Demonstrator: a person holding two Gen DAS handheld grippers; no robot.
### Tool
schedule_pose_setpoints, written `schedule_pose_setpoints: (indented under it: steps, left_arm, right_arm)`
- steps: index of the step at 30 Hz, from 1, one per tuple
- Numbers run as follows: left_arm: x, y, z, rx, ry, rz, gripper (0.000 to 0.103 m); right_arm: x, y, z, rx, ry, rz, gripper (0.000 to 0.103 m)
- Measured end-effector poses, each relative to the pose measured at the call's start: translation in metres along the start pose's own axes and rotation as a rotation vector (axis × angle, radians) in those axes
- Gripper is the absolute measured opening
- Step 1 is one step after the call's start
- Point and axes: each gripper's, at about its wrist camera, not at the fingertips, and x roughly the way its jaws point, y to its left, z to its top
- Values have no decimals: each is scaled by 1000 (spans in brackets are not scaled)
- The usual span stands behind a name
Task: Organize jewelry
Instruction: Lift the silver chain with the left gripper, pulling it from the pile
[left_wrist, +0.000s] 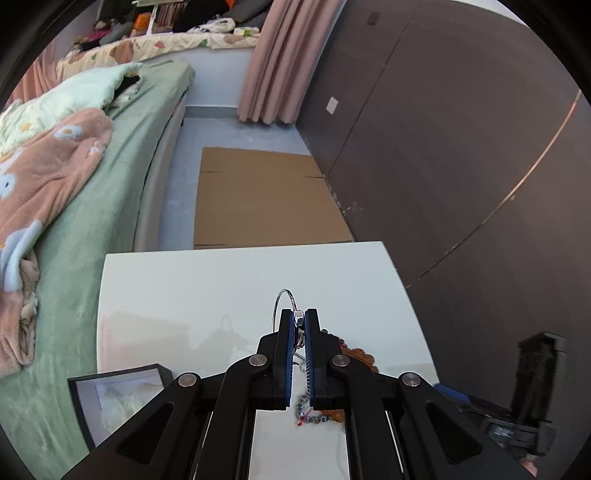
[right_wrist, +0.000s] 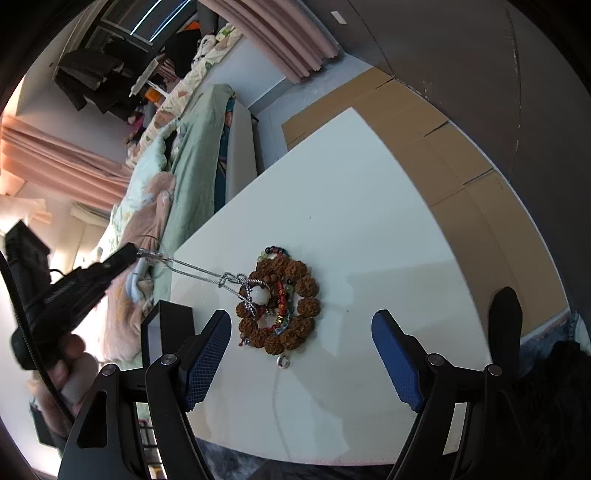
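Observation:
A pile of jewelry lies on the white table (right_wrist: 351, 206): a brown beaded bracelet (right_wrist: 303, 291) ringing smaller coloured bead strings (right_wrist: 282, 299) and a white bead (right_wrist: 260, 295). My left gripper (left_wrist: 300, 317) is shut on a silver chain necklace (right_wrist: 195, 268) with a thin ring (left_wrist: 282, 299) sticking out past its tips. The chain runs taut from the left gripper (right_wrist: 135, 254) to the pile. My right gripper (right_wrist: 301, 326) is open and empty, just short of the pile. A small silver ring (right_wrist: 283, 362) lies by the pile.
An open black jewelry box (left_wrist: 122, 395) with white lining stands at the table's left edge, next to the green bed (left_wrist: 96, 206). Flat cardboard (left_wrist: 266, 195) lies on the floor beyond the table. A dark wall (left_wrist: 461, 147) runs along the right.

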Motion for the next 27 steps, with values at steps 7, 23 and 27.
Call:
schedule_pose_setpoints:
  steps: [7,23,27]
  left_arm:
    - [-22,-4,-14,19,-11,-63,5]
    - [-59,9,-25,-13,-35,-144,5]
    - [-64,18,-28,-29,-40,-149,5]
  right_arm:
    - [9,33,-2,-100,-14,30,74]
    - [62,90,2,-276,5,-34,62]
    - [58,88,1,-259,1,52,5]
